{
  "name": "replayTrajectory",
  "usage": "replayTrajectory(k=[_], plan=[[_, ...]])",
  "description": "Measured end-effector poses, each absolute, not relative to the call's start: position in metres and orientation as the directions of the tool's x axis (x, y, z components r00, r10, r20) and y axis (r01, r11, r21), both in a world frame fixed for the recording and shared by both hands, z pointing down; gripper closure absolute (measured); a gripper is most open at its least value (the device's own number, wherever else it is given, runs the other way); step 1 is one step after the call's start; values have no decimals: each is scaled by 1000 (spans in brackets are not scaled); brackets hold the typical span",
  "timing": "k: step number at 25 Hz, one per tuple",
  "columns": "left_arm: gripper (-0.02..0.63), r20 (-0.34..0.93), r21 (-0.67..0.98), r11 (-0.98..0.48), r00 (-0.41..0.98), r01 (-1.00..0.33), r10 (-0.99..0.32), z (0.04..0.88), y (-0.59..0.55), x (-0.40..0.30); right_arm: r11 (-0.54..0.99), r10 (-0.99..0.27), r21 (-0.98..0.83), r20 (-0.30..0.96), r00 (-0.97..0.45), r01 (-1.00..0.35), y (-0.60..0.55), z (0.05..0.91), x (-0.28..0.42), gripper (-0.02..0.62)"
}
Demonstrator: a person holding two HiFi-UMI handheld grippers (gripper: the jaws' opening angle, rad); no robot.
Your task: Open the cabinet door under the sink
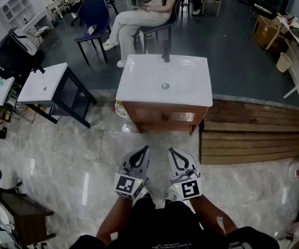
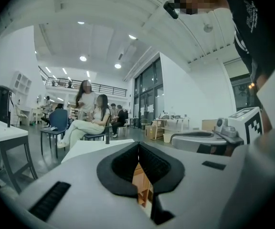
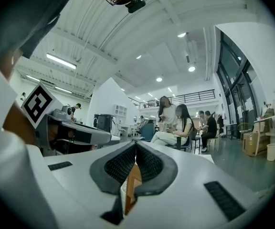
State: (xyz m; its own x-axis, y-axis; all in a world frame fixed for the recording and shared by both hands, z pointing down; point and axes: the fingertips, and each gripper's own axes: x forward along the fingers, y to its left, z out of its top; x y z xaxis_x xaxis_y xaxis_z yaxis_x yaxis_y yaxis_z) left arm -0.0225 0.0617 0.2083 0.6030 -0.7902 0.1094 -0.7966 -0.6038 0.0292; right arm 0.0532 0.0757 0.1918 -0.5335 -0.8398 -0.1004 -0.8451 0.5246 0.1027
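Observation:
The sink cabinet (image 1: 162, 116) is a low wooden unit under a white basin top (image 1: 191, 87) with a dark faucet (image 1: 166, 53); its front faces me and its doors look closed. My left gripper (image 1: 145, 149) and right gripper (image 1: 172, 151) are side by side over the marble floor, a short way in front of the cabinet and pointing at it. Both are shut with nothing held. In the left gripper view the jaws (image 2: 138, 145) meet at the tip, with the wooden cabinet front (image 2: 142, 187) showing through the gap below. The right gripper (image 3: 135, 145) shows the same wood (image 3: 131, 187).
A smaller white basin on a dark frame (image 1: 45, 83) stands to the left. A wooden slatted platform (image 1: 250, 135) lies right of the cabinet. A person sits on a chair (image 1: 139, 15) behind the sink, beside a blue chair (image 1: 93, 12). A clear bottle (image 1: 119, 109) stands by the cabinet's left foot.

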Motion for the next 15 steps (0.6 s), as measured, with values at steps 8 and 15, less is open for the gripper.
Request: replayTrajectory(k=[8, 15], plan=[[583, 116, 51, -655, 656, -754, -746, 229, 17, -42, 460, -884, 83, -49, -465, -884, 31, 211, 33, 571], [583, 101, 84, -701, 706, -708, -701, 249, -24, -73, 370, -929, 103, 9, -371, -923, -8, 236, 12, 571]])
